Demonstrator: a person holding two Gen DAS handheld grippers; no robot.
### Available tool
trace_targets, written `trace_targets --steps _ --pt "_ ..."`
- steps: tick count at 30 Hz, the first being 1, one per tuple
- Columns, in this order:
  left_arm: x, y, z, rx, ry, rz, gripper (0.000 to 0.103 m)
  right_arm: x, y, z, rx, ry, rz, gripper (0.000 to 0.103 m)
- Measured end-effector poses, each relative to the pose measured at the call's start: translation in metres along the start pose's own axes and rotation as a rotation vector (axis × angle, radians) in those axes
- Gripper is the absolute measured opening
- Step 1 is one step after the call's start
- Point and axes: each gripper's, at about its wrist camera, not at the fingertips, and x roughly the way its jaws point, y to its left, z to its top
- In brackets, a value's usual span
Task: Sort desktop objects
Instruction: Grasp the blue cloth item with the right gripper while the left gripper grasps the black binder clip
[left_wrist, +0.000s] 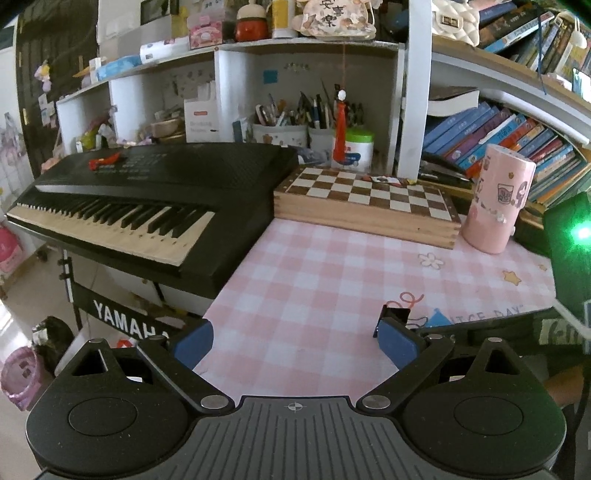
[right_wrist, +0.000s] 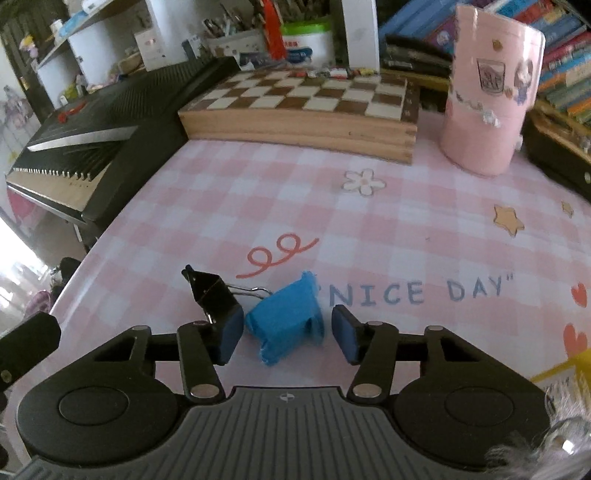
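My right gripper (right_wrist: 286, 341) sits low on the bench (right_wrist: 406, 229), fingers wide around the blue tape-wrapped clip (right_wrist: 286, 321), not yet touching it, so they can close squarely. The black binder clip (right_wrist: 212, 291) lies just beside. My left gripper (left_wrist: 295, 341) hangs wide, empty.

keyboard (left_wrist: 147, 206), chessboard (left_wrist: 369, 195), bookshelf (left_wrist: 517, 147)

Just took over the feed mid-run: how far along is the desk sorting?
Nothing looks sorted yet. The crumpled blue tape-wrapped piece and the black metal binder clip lie loose on the pink checked desk mat. In hand: the right claw is open, straddling the blue piece, not closed on it. The left claw is open and empty. Left: grasp both items and put them away, possibly in the pink cylindrical holder.
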Motion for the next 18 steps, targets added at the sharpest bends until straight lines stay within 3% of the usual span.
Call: trace_targets --steps 1,4,12,18 --pt "0.002 -0.001 0.001 0.002 0.001 -0.003 0.098 0.000 0.001 0.000 -0.018 -0.003 -0.004 0.041" --pt "0.007 -0.006 0.003 0.018 0.003 -0.021 0.098 -0.005 -0.004 0.000 -0.023 -0.022 -0.016 0.039" --pt "0.038 -0.035 -0.002 0.102 0.017 -0.085 0.096 -0.063 -0.026 0.000 0.083 -0.219 -0.078 0.039" --pt "0.070 -0.060 -0.005 0.152 0.020 -0.112 0.072 -0.080 -0.031 -0.003 0.104 -0.247 -0.055 0.039"
